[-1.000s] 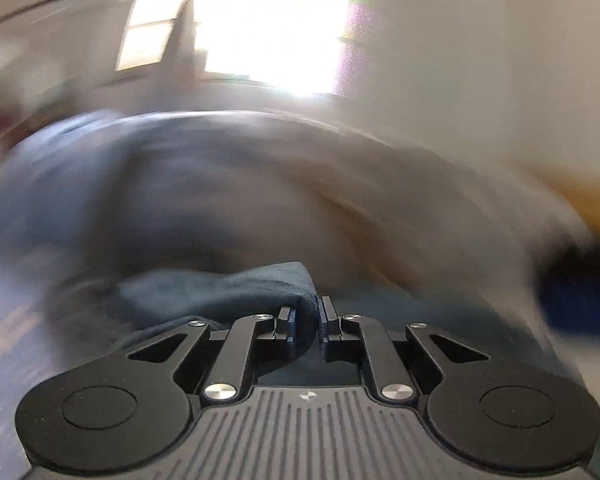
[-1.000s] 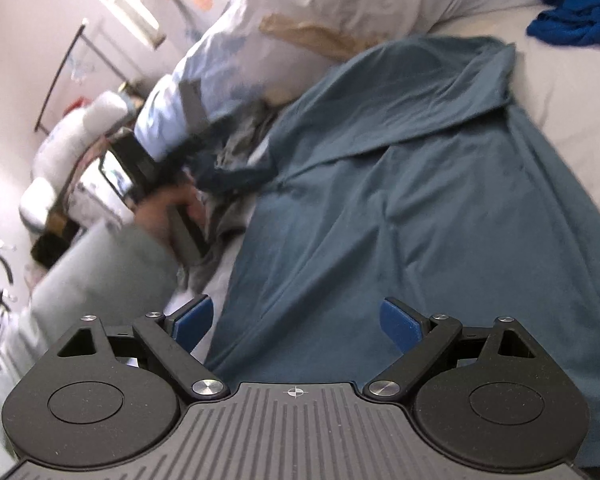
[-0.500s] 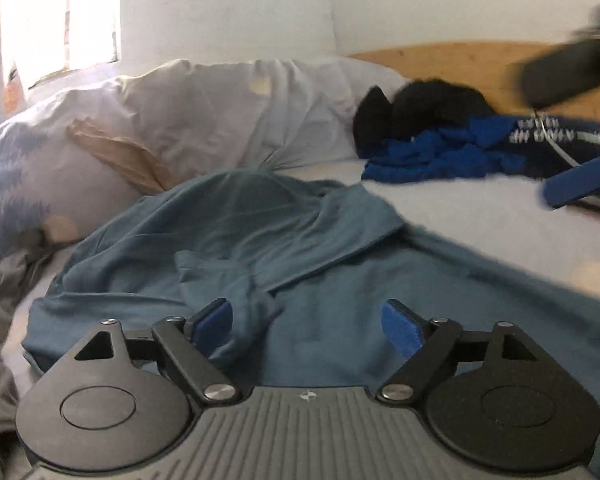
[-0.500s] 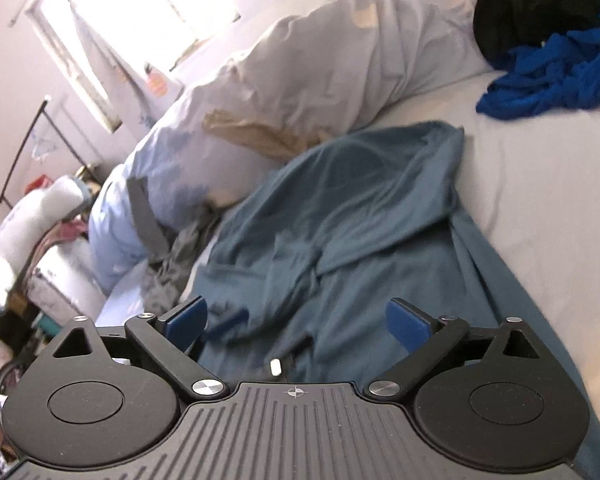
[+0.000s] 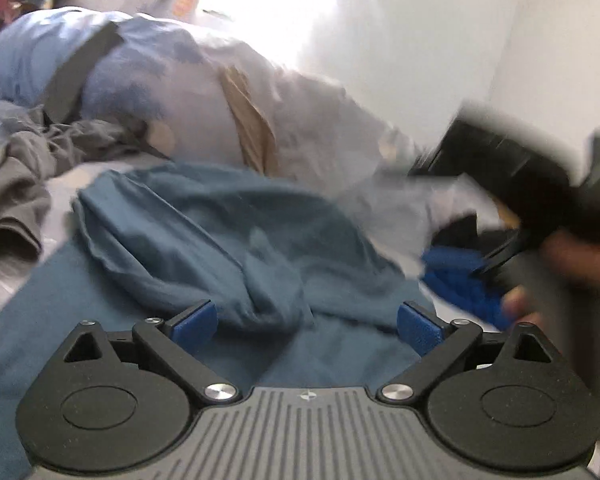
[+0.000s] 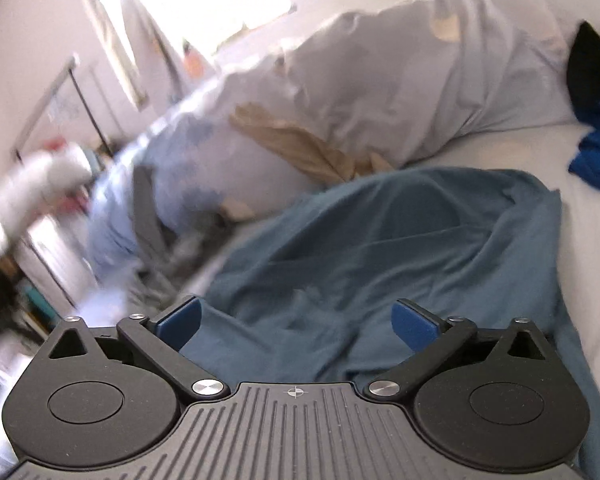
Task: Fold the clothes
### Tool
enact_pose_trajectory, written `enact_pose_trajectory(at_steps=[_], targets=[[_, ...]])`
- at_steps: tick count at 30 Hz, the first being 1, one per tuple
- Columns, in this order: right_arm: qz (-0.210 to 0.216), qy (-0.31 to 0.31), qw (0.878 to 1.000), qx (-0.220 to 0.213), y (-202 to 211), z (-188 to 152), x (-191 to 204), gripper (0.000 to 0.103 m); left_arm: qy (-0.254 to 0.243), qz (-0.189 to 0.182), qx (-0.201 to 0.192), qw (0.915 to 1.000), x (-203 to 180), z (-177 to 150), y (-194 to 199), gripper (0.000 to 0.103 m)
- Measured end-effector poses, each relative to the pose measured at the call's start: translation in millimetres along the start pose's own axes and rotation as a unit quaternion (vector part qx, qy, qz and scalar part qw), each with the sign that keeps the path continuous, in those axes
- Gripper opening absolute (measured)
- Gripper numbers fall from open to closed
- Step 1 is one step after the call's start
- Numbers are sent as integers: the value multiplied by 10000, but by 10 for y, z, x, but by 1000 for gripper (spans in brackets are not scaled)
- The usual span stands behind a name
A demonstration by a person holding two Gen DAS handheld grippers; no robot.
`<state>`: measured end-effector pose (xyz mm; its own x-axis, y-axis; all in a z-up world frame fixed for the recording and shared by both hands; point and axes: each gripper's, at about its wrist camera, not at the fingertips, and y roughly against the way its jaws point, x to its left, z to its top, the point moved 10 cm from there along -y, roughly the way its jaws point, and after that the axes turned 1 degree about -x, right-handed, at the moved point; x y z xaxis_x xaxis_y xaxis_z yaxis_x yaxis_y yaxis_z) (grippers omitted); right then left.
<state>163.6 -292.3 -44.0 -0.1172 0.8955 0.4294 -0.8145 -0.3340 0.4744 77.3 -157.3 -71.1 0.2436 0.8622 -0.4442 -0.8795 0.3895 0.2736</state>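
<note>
Where our left gripper (image 5: pixel 306 320) pinched the shirt (image 5: pixel 236 232) a second ago, both it and our right gripper (image 6: pixel 296 320) now hang spread above that shirt, crumpled on the bed (image 6: pixel 540 152).

Shirt (image 5: pixel 228 240) lay spread on the bed (image 6: pixel 540 152), rumpled fold bunched between left gripper (image 5: pixel 306 322) fingers, jaws apart. Duvet heap (image 5: pixel 204 92) sat behind shirt, touching its far edge. Crumpled garment (image 5: pixel 16 176) lay left of shirt. Clothes pile (image 6: pixel 598 152) lay right, apart from shirt. Right gripper (image 6: pixel 296 318) hung over shirt's near part, jaws apart, nothing between them.
</note>
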Motion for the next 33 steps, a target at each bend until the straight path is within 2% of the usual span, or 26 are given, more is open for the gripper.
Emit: enact_pose_trajectory(at_steps=[4, 7, 9, 11, 12, 13, 15, 18, 20, 22, 26, 30, 33], targets=[[-169, 168, 9983, 532, -563, -150, -124, 94, 426, 291, -313, 9982, 264, 78, 14, 102], [-214, 207, 9959, 860, -819, -305, -154, 82, 591, 309, -331, 9972, 347, 110, -3, 102], [-275, 388, 9940, 989, -929, -362, -142, 68, 651, 305, -297, 9970, 378, 107, -24, 102], [-336, 551, 9928, 1004, -957, -407, -122, 35, 708, 322, -239, 9967, 407, 80, -54, 102], [-346, 617, 9934, 904, -927, -398, -104, 27, 733, 320, -205, 9966, 418, 64, -62, 102], [-347, 676, 9939, 804, -891, -385, -89, 6, 767, 322, -172, 9964, 430, 54, -70, 102], [-351, 681, 9956, 545, -758, -309, -81, 4, 845, 318, -152, 9958, 450, 34, -59, 102], [-420, 321, 9986, 47, -410, -158, -183, 4, 951, 348, -150, 9947, 486, 30, -43, 102], [-533, -42, 9982, -268, -113, -81, -314, 4, 996, 363, -179, 9942, 502, 41, -32, 102], [-612, -505, 9963, -340, 154, -120, -454, 4, 1035, 370, -191, 9938, 508, 49, -24, 102], [-719, -869, 9935, 162, 488, -460, -580, 6, 1093, 400, -155, 9931, 522, 36, -33, 102], [-421, -534, 9927, 992, 643, -878, -392, 10, 1194, 473, -136, 9916, 572, 24, -40, 102], [-152, -109, 9933, 1140, 782, -897, -197, 33, 1224, 555, -117, 9909, 615, 10, -57, 102]])
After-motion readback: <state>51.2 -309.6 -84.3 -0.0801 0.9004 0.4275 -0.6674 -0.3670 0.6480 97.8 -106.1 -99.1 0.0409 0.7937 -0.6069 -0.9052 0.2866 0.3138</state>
